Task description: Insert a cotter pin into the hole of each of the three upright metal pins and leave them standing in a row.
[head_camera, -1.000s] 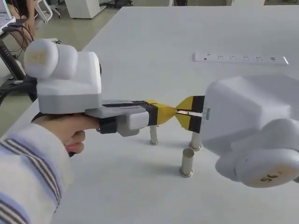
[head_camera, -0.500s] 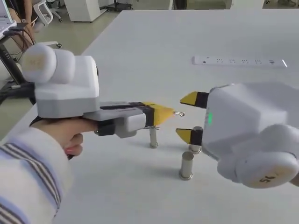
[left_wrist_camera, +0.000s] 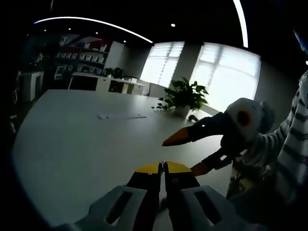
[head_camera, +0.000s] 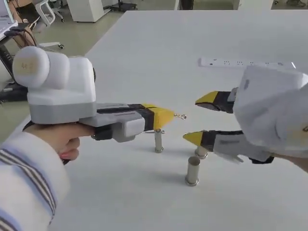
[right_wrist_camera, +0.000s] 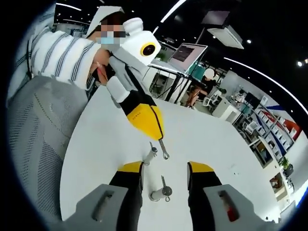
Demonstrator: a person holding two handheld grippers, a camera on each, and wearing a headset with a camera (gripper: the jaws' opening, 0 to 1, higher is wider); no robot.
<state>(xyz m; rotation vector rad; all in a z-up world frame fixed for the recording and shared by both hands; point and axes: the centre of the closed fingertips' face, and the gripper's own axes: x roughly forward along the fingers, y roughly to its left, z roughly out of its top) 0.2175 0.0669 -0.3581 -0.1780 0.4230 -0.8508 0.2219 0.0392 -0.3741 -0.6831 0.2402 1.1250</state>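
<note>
**Q:** Why is your left claw [head_camera: 169,116] held level above the bench?

**A:** It's clenched on a small silver wire cotter pin [head_camera: 180,116], with the pin's free end jutting past my yellow tips. That end looks looped, but it is too small to be sure. I hold it flat because I judge it has to go sideways through a cross-hole.

**Q:** Where are the posts?

**A:** The three short upright silver metal pins stand close together on the white tabletop [head_camera: 144,57], below and between my claws. One [head_camera: 158,141] is under my left tips, one [head_camera: 192,169] is nearest me, and the third [head_camera: 201,153] is partly behind my right claw's lower jaw.

**Q:** And the right claw [head_camera: 191,119]?

**A:** It's released, jaws wide apart. It hangs just beside the cotter pin's free end without touching it, placed, I'd say, to steady a post or guide the wire. In the right gripper view, the post between my jaws seems to carry a cotter pin already. I'd judge at least one hole is not yet filled.
</note>
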